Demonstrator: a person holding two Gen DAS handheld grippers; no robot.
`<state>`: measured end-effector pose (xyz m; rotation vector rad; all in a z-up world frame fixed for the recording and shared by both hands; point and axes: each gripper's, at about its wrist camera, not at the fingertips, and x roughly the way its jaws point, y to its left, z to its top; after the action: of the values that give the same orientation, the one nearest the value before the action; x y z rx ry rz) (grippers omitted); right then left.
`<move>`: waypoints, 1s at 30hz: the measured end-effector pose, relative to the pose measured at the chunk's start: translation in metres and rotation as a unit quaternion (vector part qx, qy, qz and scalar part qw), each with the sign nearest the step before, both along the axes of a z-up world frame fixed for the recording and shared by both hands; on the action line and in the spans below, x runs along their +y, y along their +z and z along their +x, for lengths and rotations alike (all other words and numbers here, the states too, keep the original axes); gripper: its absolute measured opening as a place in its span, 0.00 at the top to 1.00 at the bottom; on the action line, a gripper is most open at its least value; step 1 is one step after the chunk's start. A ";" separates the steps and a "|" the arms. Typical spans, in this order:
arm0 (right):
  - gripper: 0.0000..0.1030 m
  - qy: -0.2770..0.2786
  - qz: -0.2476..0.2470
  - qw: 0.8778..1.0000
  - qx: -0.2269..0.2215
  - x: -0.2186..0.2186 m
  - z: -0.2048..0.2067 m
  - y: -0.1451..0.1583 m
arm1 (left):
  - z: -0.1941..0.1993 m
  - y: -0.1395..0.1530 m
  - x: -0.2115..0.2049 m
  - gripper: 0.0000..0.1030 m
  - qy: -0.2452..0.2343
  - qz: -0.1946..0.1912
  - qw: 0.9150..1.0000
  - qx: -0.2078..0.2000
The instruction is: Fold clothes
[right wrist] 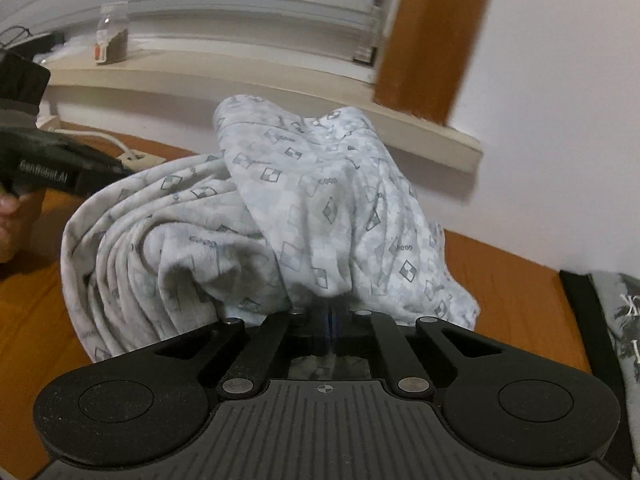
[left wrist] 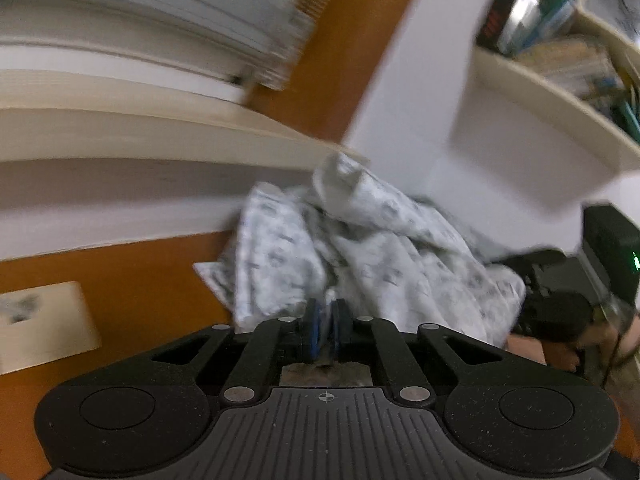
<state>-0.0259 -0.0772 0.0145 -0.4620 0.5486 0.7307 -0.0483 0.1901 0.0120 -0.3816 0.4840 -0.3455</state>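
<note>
A white garment with a grey diamond print (right wrist: pixel 304 216) hangs bunched in the air above an orange wooden table (right wrist: pixel 516 288). My right gripper (right wrist: pixel 330 320) is shut on its lower edge, with cloth draped over the fingertips. In the left wrist view the same garment (left wrist: pixel 360 248) appears blurred, and my left gripper (left wrist: pixel 325 320) is shut on a fold of it between the blue pads. The other gripper shows in each view: the right one (left wrist: pixel 560 304) at the garment's far side, the left one (right wrist: pixel 60 168) at the left edge.
A cream window sill (right wrist: pixel 240 76) with a small jar (right wrist: pixel 112 34) runs behind the table under white blinds. A white power strip (right wrist: pixel 140 158) lies on the table. A grey printed cloth (right wrist: pixel 624 320) lies at the right. Shelves with books (left wrist: pixel 560 40) hang on the wall.
</note>
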 end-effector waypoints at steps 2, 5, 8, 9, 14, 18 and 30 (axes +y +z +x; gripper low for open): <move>0.92 -0.007 -0.002 1.000 -0.008 0.003 -0.006 0.007 | -0.008 0.001 0.019 0.77 0.022 -0.010 1.000 0.000; 0.84 -0.013 -0.001 1.000 -0.025 0.000 -0.012 0.020 | -0.015 0.006 0.040 0.47 0.059 -0.015 0.998 -0.002; 0.68 -0.018 0.001 0.999 -0.042 -0.003 -0.019 0.032 | -0.018 0.012 0.046 0.30 0.080 -0.020 0.996 -0.013; 0.62 -0.020 0.002 0.999 -0.047 -0.005 -0.021 0.037 | -0.020 0.014 0.048 0.23 0.085 -0.024 0.996 -0.019; 0.51 -0.023 0.012 0.998 -0.054 -0.006 -0.022 0.050 | -0.019 0.016 0.043 0.16 0.084 -0.020 0.996 -0.025; 0.51 -0.011 0.051 0.998 -0.034 0.007 -0.011 0.046 | -0.020 0.013 0.040 0.14 0.079 -0.014 0.997 -0.024; 0.90 -0.030 0.117 0.993 0.019 0.004 0.025 0.036 | -0.014 0.000 0.032 0.14 0.066 0.002 0.998 -0.004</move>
<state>-0.0011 -0.0735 0.0506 -0.2134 0.5028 0.7372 -0.0627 0.2219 0.0120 -0.4055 0.4492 -0.2180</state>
